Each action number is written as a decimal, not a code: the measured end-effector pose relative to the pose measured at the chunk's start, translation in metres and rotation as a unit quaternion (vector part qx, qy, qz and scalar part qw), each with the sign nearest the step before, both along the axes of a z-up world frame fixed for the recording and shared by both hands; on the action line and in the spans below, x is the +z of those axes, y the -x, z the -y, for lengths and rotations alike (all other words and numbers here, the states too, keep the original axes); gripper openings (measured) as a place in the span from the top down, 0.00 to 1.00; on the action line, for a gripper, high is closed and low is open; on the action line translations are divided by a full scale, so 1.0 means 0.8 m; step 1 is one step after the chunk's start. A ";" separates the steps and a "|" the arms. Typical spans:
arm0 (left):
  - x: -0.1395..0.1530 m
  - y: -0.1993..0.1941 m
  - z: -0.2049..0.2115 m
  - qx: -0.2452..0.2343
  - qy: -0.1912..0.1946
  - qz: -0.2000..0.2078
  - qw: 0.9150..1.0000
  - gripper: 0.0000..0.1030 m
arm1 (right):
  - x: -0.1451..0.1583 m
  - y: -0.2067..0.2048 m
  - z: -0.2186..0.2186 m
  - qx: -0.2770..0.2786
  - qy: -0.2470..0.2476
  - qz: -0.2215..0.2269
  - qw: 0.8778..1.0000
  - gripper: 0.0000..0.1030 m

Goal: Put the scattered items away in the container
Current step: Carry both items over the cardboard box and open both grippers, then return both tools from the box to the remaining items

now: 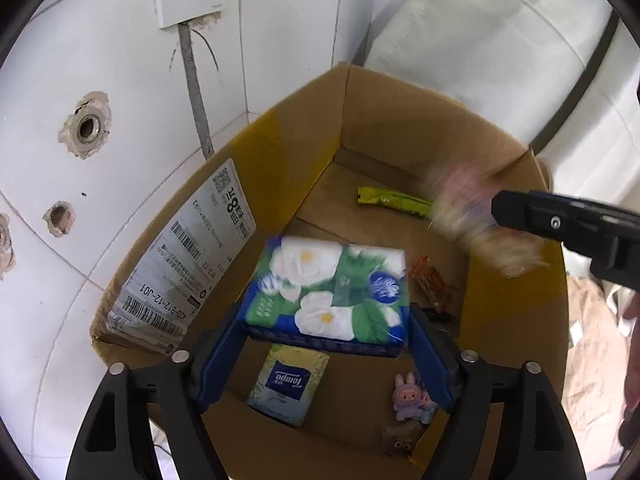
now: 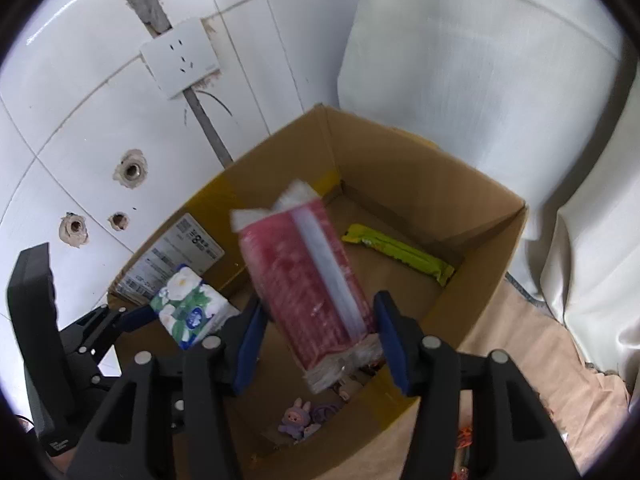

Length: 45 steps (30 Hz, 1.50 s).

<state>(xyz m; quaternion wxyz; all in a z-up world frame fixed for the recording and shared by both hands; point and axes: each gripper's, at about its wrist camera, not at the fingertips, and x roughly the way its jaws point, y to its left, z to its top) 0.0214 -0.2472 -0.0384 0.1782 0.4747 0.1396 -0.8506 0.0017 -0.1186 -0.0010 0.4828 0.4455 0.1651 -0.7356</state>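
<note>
A cardboard box stands open against a tiled wall. My left gripper holds a green and white floral tissue pack over the box; the pack also shows in the right wrist view. My right gripper has a red plastic-wrapped pack between its fingers above the box; the pack is blurred and tilted, and shows as a blur in the left wrist view. Whether the fingers still grip it I cannot tell.
In the box lie a yellow-green snack bar, a Tempo tissue packet, an orange wrapper and a purple bunny toy. A wall socket and white fabric are behind.
</note>
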 end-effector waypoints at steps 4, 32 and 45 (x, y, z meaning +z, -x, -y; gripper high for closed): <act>0.004 0.000 -0.001 0.016 0.009 -0.013 1.000 0.00 | 0.000 0.003 0.000 -0.004 0.001 0.000 1.000 0.17; 0.110 0.051 -0.167 -0.135 0.010 -0.094 0.986 0.00 | 0.066 0.057 -0.241 -0.165 0.057 -0.098 0.980 0.00; 0.062 0.085 -0.276 -0.213 0.003 -0.079 0.974 0.00 | 0.028 0.072 -0.387 -0.278 0.011 -0.079 0.957 0.00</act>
